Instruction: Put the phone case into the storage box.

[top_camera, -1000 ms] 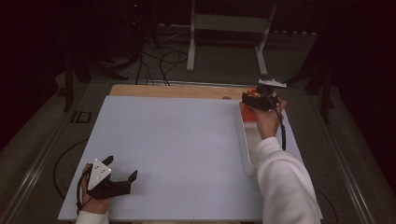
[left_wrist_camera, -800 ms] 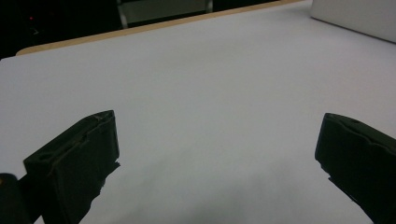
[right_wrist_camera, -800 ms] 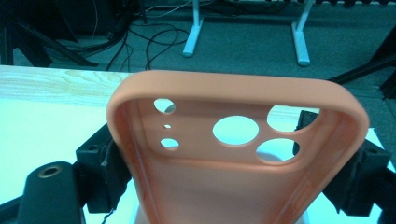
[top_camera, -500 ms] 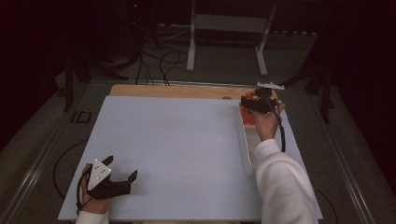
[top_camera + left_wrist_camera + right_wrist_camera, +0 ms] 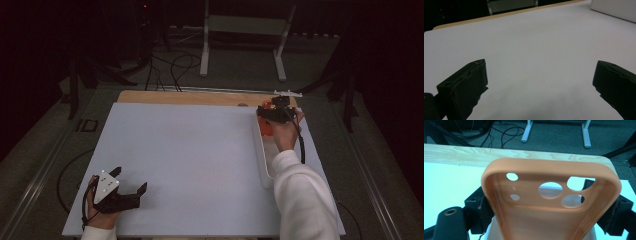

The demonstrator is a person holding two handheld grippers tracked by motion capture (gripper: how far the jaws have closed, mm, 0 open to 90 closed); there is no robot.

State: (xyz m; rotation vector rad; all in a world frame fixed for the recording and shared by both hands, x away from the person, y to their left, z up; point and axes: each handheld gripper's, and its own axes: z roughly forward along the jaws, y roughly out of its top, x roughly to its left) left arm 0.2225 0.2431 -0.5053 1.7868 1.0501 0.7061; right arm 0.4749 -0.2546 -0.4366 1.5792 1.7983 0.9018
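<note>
1. Right gripper view: the right gripper [image 5: 549, 202] has its fingers [image 5: 480, 207] pinching an orange phone case [image 5: 549, 195] by its long sides, open side toward the camera, camera cut-outs at the far end.
2. High view: the case [image 5: 266, 125] is held over the far end of a white tray [image 5: 262, 160] by the table's [image 5: 190, 150] right edge.
3. Left gripper [image 5: 131, 192] rests near the table's front left corner, fingers [image 5: 464, 88] spread wide, holding nothing.
4. Judged from this, the pickup looks done; carrying and setting down the case remain.
</note>
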